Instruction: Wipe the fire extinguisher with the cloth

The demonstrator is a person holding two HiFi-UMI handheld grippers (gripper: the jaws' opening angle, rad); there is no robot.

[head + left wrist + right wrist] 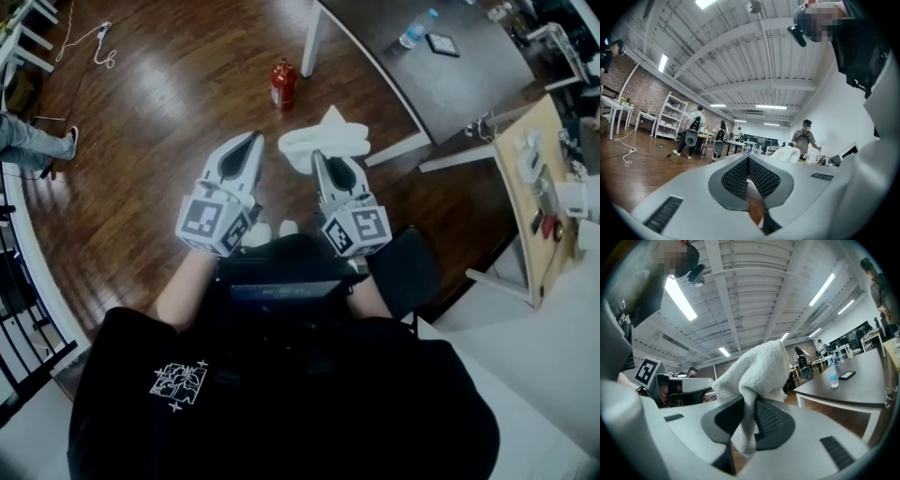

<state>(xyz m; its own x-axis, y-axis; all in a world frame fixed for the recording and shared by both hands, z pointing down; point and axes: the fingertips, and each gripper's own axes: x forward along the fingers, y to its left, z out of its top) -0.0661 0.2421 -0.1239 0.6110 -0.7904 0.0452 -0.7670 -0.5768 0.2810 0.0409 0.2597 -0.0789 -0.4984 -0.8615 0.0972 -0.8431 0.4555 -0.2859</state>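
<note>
Wooden floor [169, 112] bears the extinguisher [283, 82], standing alone — short of it the right gripper [324, 161] pinches the cloth [323, 139] by a fold, the left gripper [253, 141] closed on nothing — so a hard wipe might topple it or tug the cloth free.

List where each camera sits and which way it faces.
Head view: on the person's head, facing steeply down at the fire extinguisher; forearms and shirt show.
Left gripper view: on the left gripper, facing along its shut, empty jaws, up toward the ceiling; torso shows.
Right gripper view: on the right gripper, jaws shut on the cloth; torso shows.
Shared: head and right gripper views both show the cloth and water bottle.
</note>
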